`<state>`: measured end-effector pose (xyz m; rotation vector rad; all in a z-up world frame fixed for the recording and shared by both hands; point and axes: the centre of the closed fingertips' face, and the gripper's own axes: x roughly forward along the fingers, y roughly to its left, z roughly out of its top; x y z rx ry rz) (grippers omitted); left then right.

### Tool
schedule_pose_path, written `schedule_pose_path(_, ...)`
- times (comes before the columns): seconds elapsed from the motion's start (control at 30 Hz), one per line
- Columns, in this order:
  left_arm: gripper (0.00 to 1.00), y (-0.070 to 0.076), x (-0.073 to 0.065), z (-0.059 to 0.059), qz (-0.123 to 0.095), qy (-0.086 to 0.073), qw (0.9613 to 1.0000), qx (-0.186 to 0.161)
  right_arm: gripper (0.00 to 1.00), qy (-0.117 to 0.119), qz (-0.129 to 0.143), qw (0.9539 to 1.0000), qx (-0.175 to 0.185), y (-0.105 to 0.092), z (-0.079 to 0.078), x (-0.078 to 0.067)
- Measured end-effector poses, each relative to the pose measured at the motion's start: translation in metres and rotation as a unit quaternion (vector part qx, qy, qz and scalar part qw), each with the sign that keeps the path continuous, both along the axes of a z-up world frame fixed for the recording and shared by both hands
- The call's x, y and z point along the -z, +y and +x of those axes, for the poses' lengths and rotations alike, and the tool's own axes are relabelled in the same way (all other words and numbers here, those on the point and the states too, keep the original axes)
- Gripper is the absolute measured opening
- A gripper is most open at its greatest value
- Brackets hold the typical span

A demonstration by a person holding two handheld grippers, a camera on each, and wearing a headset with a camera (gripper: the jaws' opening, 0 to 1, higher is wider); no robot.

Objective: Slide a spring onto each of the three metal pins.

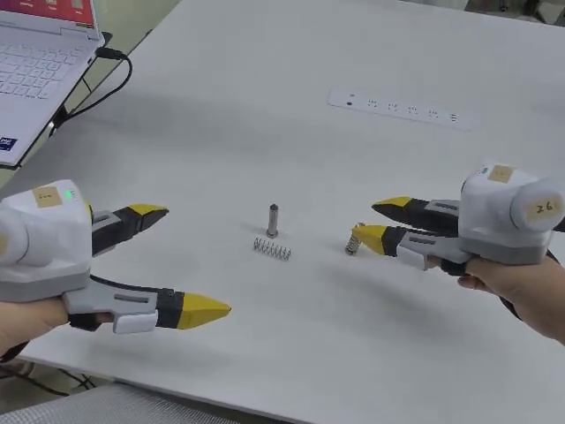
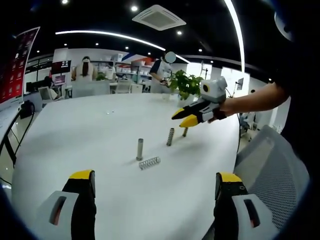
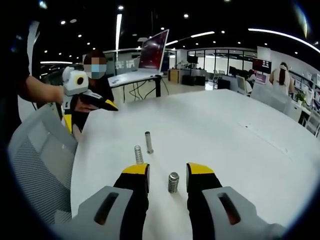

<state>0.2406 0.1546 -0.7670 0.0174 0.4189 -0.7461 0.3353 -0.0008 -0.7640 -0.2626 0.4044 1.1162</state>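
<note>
Table point(image 1: 265, 106) with both grippers released and one spring lying loose.
A laptop point(image 1: 35, 62) sits at the far left and a power strip point(image 1: 402, 109) farther back. The left gripper point(image 1: 194, 259) hangs wide open near the table edge. The right gripper point(image 1: 364, 221) has its jaws parted either side of a spring-wrapped pin point(image 1: 353, 241), not pinching it. A bare pin point(image 1: 273, 220) stands mid-table, with a loose spring point(image 1: 272, 249) just beside it.

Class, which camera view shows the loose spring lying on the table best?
Head view: the spring lies side-on, its coils distinct, beside the bare pin. Left gripper view shows it whole but small. Right gripper view sees it lengthwise, foreshortened.
</note>
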Motion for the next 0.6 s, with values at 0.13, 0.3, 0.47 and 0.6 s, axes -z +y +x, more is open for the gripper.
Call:
schedule_pose_path(0.13,0.97,0.000,-0.001,0.001,0.001,-0.001,1.0000,0.000,0.28,-0.005,0.010,0.9999,-0.005,0.003,-0.006,-0.007)
schedule_pose_path(0.3,0.97,0.000,-0.001,0.003,0.002,-0.001,1.0000,0.001,0.27,-0.008,0.022,0.9996,-0.014,0.008,-0.012,-0.015)
schedule_pose_path(0.47,0.97,-0.001,-0.002,0.005,0.002,-0.003,1.0000,0.002,0.27,-0.011,0.031,0.9992,-0.022,0.016,-0.017,-0.020)
schedule_pose_path(0.6,0.97,-0.002,-0.003,0.006,0.002,-0.003,1.0000,0.004,0.26,-0.012,0.033,0.9989,-0.032,0.024,-0.020,-0.022)
